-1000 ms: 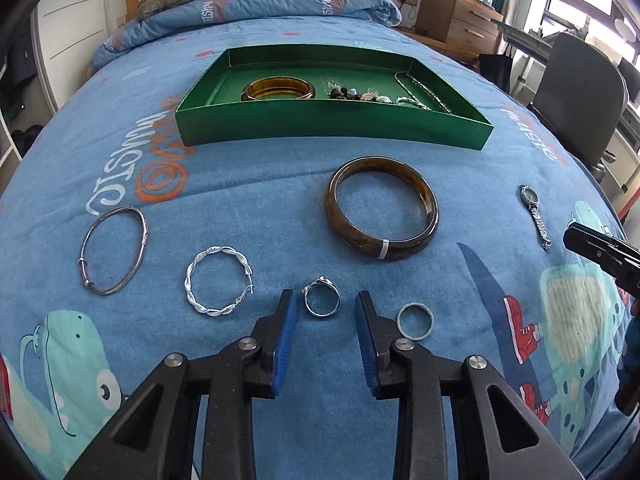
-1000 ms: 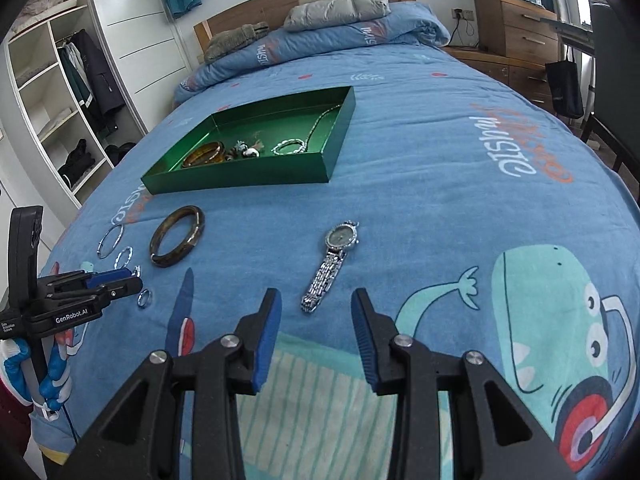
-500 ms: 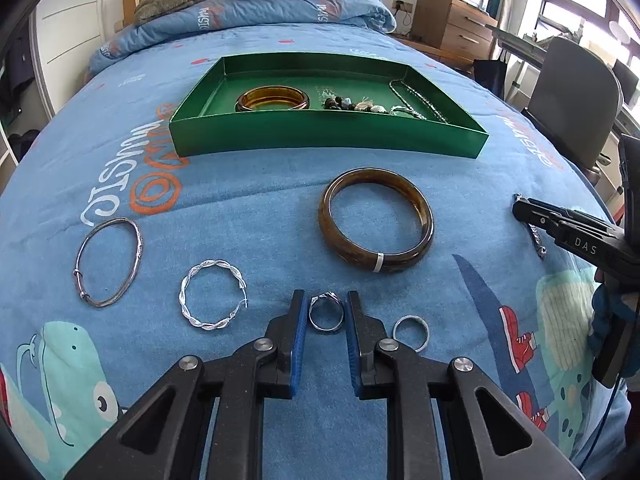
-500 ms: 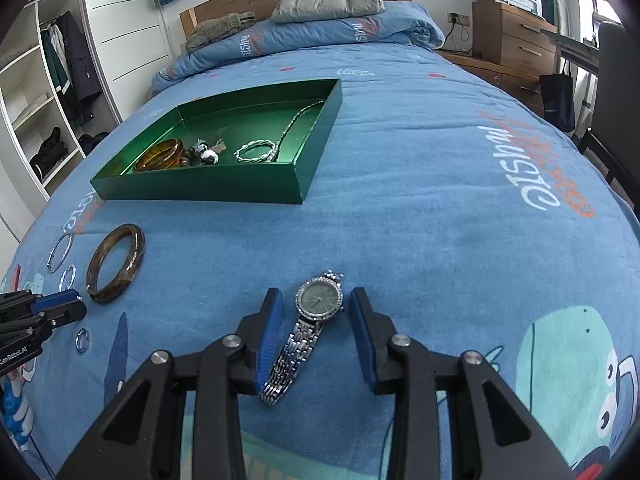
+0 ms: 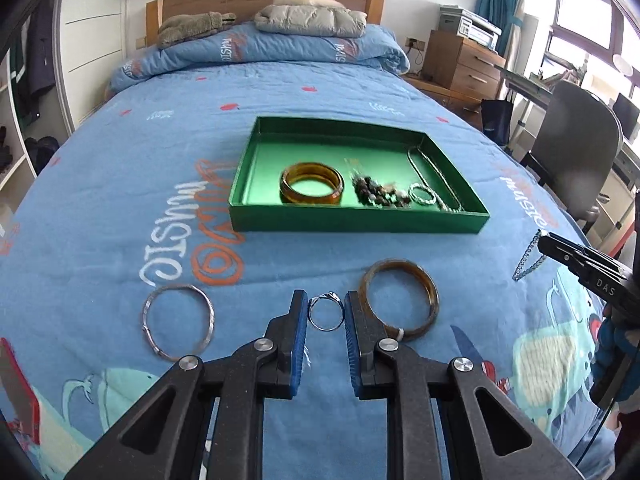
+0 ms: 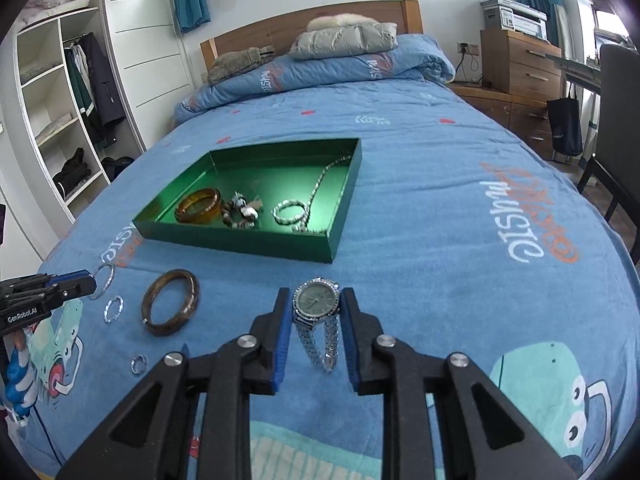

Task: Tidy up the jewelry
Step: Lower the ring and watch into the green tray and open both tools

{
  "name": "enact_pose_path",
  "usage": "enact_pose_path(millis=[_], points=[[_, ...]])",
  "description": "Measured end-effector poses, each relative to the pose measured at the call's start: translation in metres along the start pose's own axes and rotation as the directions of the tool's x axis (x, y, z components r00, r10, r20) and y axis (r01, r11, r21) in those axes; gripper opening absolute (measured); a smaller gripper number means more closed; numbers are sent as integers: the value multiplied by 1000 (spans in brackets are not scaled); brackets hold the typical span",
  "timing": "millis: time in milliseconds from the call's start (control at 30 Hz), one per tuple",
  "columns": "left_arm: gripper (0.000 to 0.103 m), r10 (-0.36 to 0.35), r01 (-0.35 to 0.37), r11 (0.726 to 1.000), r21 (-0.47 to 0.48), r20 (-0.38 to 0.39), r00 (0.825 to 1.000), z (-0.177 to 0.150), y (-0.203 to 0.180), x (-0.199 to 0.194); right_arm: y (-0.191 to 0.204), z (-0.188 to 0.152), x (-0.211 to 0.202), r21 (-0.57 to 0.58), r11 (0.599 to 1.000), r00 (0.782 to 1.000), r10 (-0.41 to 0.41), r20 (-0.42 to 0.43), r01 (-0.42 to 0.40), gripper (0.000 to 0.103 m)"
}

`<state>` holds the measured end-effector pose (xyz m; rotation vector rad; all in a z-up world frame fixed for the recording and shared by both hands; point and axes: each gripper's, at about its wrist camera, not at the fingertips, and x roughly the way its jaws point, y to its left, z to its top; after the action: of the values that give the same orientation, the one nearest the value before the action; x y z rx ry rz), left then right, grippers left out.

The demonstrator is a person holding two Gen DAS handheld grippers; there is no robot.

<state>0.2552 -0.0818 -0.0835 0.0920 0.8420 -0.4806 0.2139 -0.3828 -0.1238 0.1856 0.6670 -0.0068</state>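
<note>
Partly done, judging by the green rectangular cardboard tray (image 5: pixel 356 222) sitting in the upper middle of the left wrist view — already holding an amber translucent bangle (image 5: pixel 311 183), a cluster of dark beads (image 5: pixel 378 194), a small twisted silver bracelet (image 5: pixel 422 194) and a thin silver chain (image 5: pixel 434 172) along its right wall. Carrying two more pieces now: left gripper (image 5: pixel 326 316), jaws nearly together, pinching a thin silver ring with a small setting (image 5: pixel 326 314); right gripper (image 6: pixel 316 312), equally narrow, clamping the round grey-faced silver watch (image 6: pixel 316 304) with its metal strap dangling below. Remaining on the blue printed bedspread (image 6: pixel 440 240): a brown mottled bangle (image 6: pixel 171 308) at lower left of the right wrist view, a plain silver hoop bangle (image 5: pixel 178 322), a twisted silver hoop (image 6: pixel 113 309) and a plain silver band (image 6: pixel 138 364) — roughly half left, seemingly.
</note>
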Motion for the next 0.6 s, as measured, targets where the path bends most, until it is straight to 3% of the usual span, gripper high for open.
enact_pose_path(millis=[300, 600], points=[[18, 20, -17, 999, -50, 62, 998, 80, 33, 14, 13, 70, 29, 8, 999, 997, 41, 71, -42, 22], [18, 63, -64, 998, -27, -28, 998, 148, 22, 109, 9, 102, 138, 4, 1000, 996, 7, -88, -7, 22]])
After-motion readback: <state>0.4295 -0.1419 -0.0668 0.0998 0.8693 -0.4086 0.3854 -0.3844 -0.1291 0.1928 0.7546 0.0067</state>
